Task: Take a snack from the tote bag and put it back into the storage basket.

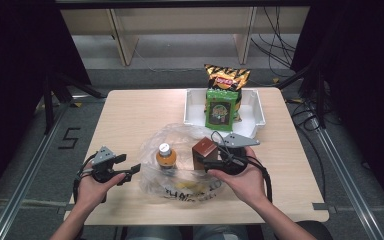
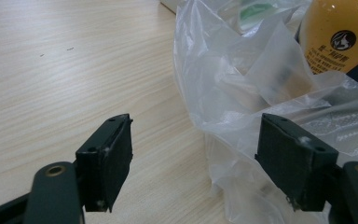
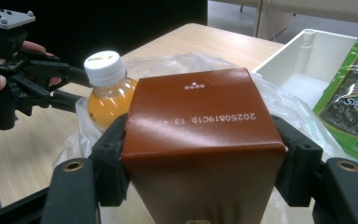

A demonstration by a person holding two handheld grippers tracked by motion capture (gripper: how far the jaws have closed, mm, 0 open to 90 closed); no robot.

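A clear plastic bag (image 1: 180,186) lies open on the near middle of the wooden table (image 1: 130,115). Inside it stands an orange juice bottle (image 1: 165,156) with a white cap. My right gripper (image 1: 203,161) is shut on a brown carton (image 1: 206,148), held upright at the bag's right side. In the right gripper view the carton (image 3: 200,121) sits between both jaws of that gripper (image 3: 200,154), with the bottle (image 3: 105,88) just behind it. My left gripper (image 1: 130,173) is open at the bag's left edge. In its own view the left gripper (image 2: 196,158) has bag film (image 2: 242,84) against its right jaw.
A white tray (image 1: 192,107) stands at the back right of the table. A green snack pack (image 1: 220,110) and a yellow-black chip bag (image 1: 226,77) lean in it. The left half of the table is bare wood. Cables trail on the floor behind.
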